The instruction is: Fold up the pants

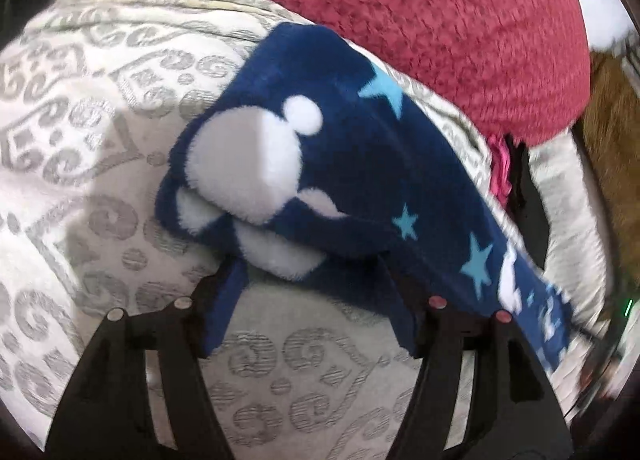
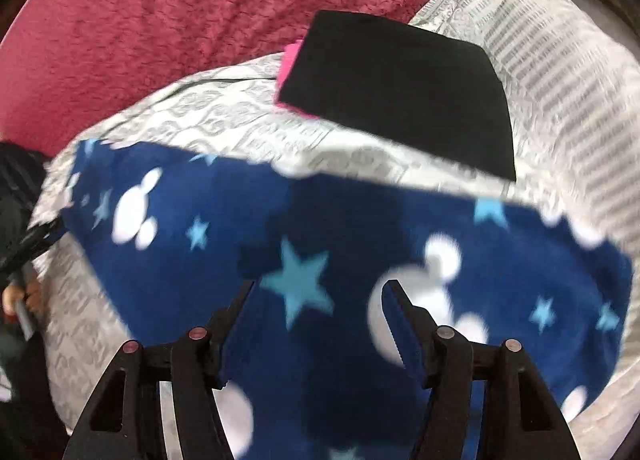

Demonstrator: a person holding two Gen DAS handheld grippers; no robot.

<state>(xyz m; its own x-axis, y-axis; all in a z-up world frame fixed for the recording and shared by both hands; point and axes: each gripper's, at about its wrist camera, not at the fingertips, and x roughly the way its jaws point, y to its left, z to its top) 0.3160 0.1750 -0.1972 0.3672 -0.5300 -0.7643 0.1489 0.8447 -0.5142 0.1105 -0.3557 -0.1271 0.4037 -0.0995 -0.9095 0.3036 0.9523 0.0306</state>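
Note:
The pants (image 1: 332, 164) are navy fleece with white mouse heads and light blue stars. In the left wrist view one end lies bunched over a white-and-grey patterned cover (image 1: 80, 132). My left gripper (image 1: 308, 276) stands open with its fingertips at the edge of that bunched end, and fabric drapes over the right finger (image 1: 404, 300). In the right wrist view the pants (image 2: 320, 228) spread wide across the cover (image 2: 248, 120). My right gripper (image 2: 320, 288) is open just above the fabric, holding nothing.
A red fuzzy blanket (image 1: 400, 8) lies behind the cover, also in the right wrist view (image 2: 160, 12). A folded black garment (image 2: 400, 88) with a pink piece (image 2: 290, 60) beneath it sits at the back right. The other handle (image 2: 28, 244) shows at left.

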